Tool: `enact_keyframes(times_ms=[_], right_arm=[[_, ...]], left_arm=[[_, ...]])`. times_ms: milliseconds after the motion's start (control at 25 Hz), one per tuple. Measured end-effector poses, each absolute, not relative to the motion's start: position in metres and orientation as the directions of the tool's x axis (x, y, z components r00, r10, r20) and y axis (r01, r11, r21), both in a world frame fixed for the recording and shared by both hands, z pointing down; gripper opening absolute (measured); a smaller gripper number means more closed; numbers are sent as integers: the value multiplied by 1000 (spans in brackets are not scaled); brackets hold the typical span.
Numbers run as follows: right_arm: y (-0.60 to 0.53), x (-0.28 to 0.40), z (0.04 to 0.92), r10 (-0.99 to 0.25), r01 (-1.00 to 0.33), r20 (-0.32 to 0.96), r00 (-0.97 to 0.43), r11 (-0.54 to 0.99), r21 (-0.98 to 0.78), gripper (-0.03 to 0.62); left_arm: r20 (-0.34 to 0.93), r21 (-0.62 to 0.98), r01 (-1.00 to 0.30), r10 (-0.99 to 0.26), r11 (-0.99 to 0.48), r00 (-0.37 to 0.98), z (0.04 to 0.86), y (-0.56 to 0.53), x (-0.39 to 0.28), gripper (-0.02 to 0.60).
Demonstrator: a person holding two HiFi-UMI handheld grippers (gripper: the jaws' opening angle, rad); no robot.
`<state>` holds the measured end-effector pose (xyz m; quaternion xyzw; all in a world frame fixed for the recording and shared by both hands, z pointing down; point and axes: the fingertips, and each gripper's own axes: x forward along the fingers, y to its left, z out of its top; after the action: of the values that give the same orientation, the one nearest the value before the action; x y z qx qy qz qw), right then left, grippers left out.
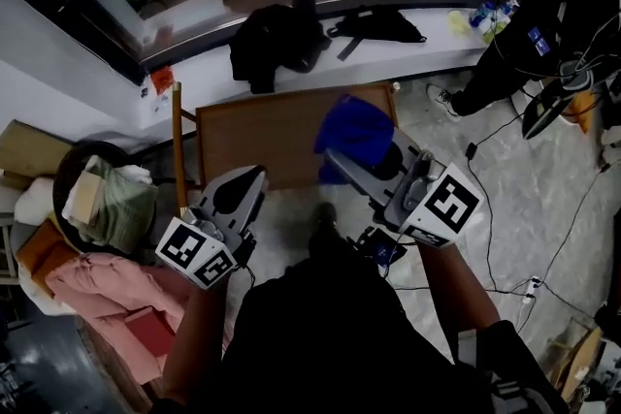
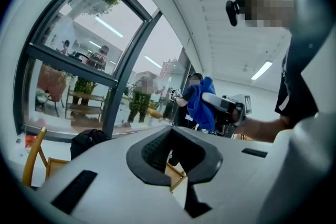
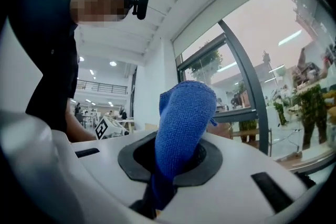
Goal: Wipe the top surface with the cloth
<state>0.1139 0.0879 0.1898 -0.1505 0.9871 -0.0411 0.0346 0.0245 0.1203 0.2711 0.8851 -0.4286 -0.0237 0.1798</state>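
Note:
A brown wooden table top [image 1: 262,136] lies in front of me, below both grippers, in the head view. My right gripper [image 1: 338,156] is held up over the table's right part and is shut on a blue cloth [image 1: 354,131]. In the right gripper view the cloth [image 3: 184,118] stands up out of the shut jaws of that gripper [image 3: 170,176]. My left gripper [image 1: 252,179] hangs near the table's front edge, shut, with nothing in it. The left gripper view shows that gripper [image 2: 170,157], the blue cloth [image 2: 202,102] at the right, and a table corner [image 2: 176,173].
A black jacket [image 1: 272,39] and a black bag [image 1: 378,22] lie on the white ledge behind the table. A wooden chair post [image 1: 178,141] stands at the table's left. A heap of clothes [image 1: 107,199] sits left. A person [image 1: 543,24] stands at upper right, cables [image 1: 572,208] on the floor.

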Motion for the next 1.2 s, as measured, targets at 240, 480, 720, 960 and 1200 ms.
enact_keyframes(times_ms=[240,480,720,960,1200], right_arm=[[192,121,179,-304,-293,-89,-949,949,-114,48],[281,101,204,-249,-231,-104,-963,960,-156,48],[340,83,226,-205,-191,-54,-977,961,-199,48],[351,92,228,-196,-170,-80,-977,953,-250,48],[356,95,229,-172,-151,-78,-982,963,-225,48]], left_arm=[[23,327,-705,-741,-629,672,250,208,27,9],[3,335,-702,-744,-628,668,254,300,15,9],[17,387,-669,-720,-635,693,271,359,13,9],[17,368,-659,-704,-656,710,260,370,25,9],[51,321,-684,-709,-655,703,246,363,41,9]])
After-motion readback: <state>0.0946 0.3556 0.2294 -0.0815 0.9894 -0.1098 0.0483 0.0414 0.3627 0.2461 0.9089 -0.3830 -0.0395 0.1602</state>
